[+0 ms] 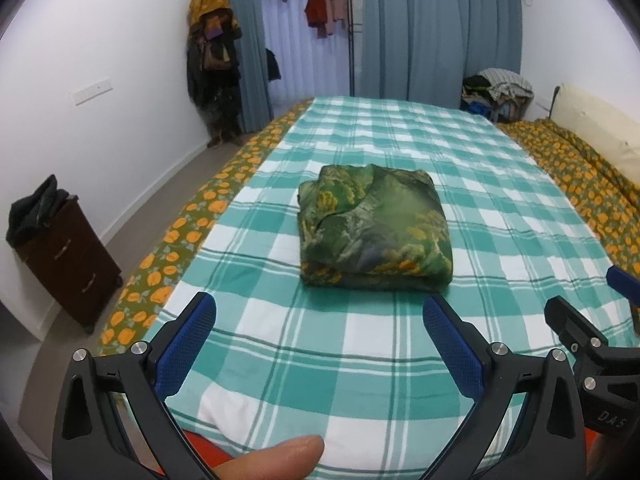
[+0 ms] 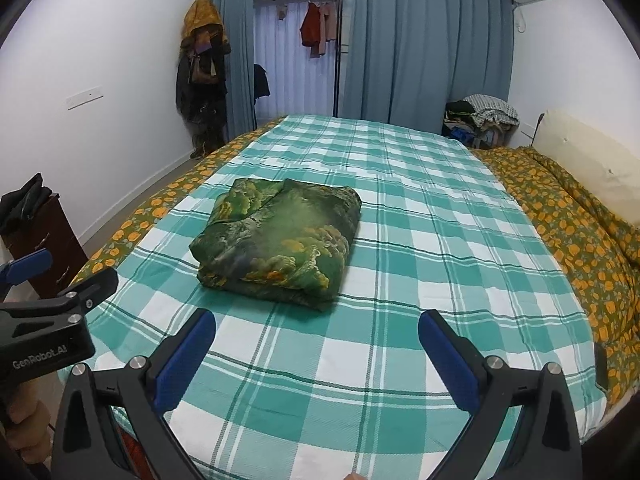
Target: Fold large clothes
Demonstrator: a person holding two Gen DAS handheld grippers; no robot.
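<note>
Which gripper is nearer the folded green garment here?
Left, slightly. The left gripper sits almost straight in front of the folded green garment; the right gripper is off to its right, a bit farther back. Both open, touching nothing.

Green-and-yellow printed garment (image 1: 374,228), teal-and-white checked sheet (image 1: 400,140), olive orange-flowered quilt (image 2: 568,216), blue-grey curtains (image 2: 424,40)

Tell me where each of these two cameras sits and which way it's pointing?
Left wrist: rides the left gripper, looking across the checked bed toward the curtains; its open fingers, a thumb and the right gripper show.
Right wrist: rides the right gripper, facing likewise; its open fingers and the left gripper show.
Shared: the folded green garment, bed, curtains.
</note>
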